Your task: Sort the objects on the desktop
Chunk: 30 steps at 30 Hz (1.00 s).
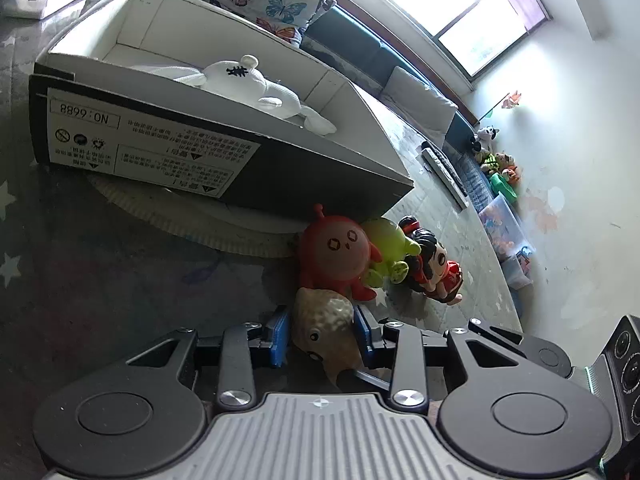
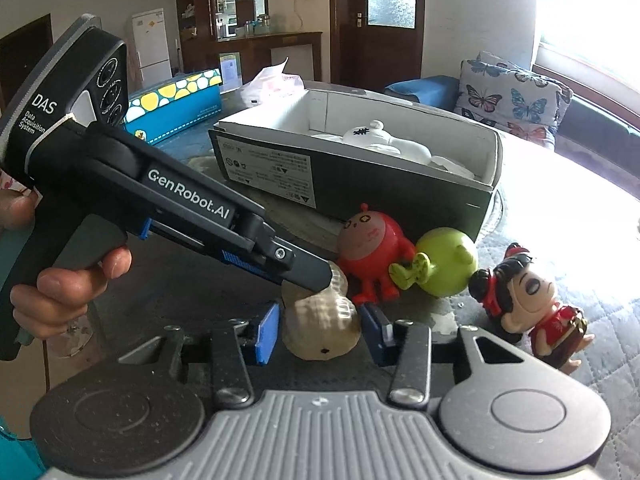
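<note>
The left gripper [image 1: 322,334] has its blue pads [image 1: 280,334] standing on either side of a beige ridged toy [image 1: 326,328], a small gap showing on each side, so the jaws are open around it and not pressing. The right gripper [image 2: 320,330] faces the same beige ridged toy [image 2: 320,324] from another side; its blue pads [image 2: 267,334] also flank the toy with space showing between pad and toy, so it too stands open (the toy sits between both pairs of jaws at once). In the right wrist view the left gripper [image 2: 316,276] reaches in from the left, its dark fingertips resting over the top of the toy, and a hand [image 2: 60,292] wraps its grip.

Just beyond the beige toy, ahead of both grippers, sits a red round toy [image 1: 334,254], and beside it a green round toy [image 1: 384,246]. Further to the right of those stands a doll [image 1: 434,270] with black hair and a red dress. Behind the toys, further ahead still, a cardboard box [image 1: 224,160] rests on the table [image 1: 100,272], open at the top, with a white plush toy [image 1: 248,82] lying inside it. A butterfly-print cushion [image 2: 512,98] leans at the far side of the room, beyond the box.
</note>
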Available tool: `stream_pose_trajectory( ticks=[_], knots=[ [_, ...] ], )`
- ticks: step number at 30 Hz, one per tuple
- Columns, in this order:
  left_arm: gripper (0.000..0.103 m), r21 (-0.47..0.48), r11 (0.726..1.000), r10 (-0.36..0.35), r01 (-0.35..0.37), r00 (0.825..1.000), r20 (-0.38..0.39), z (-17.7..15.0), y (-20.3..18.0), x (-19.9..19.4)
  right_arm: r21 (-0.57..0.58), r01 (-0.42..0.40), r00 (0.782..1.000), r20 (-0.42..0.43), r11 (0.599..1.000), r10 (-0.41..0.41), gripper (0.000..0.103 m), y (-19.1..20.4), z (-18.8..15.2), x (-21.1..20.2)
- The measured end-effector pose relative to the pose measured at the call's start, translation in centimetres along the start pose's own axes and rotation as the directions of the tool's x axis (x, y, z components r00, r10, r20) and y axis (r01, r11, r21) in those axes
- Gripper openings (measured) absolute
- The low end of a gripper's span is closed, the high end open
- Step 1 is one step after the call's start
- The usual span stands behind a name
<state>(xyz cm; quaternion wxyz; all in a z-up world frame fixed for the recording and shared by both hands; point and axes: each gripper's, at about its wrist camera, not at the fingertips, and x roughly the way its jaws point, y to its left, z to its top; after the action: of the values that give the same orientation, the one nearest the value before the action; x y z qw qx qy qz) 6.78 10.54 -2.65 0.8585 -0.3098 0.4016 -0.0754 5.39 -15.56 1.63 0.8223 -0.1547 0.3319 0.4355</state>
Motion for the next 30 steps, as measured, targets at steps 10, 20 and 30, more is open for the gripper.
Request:
stream_pose_trajectory(
  ticks=[10,20,30],
  knots=[
    [0.037,0.013,1.0,0.0,0.0,1.0,0.014,-0.4,-0.6,-0.4,-0.003,0.013,1.0,0.001,1.0,-0.013,0.044,0.2,-0.2,-0.3],
    [0.037,0.124,0.992,-0.02,0.004,0.992,0.125,3.1,-4.2,-3.6,-0.027,0.053,0.99,0.131,0.998,-0.049,0.044,0.2,2.9,-3.2],
    [0.036,0.203,0.979,-0.02,-0.014,0.986,0.163,10.6,-5.5,-0.3,0.027,0.122,0.975,0.186,0.992,-0.125,0.044,-4.2,8.9,-0.4]
  ],
)
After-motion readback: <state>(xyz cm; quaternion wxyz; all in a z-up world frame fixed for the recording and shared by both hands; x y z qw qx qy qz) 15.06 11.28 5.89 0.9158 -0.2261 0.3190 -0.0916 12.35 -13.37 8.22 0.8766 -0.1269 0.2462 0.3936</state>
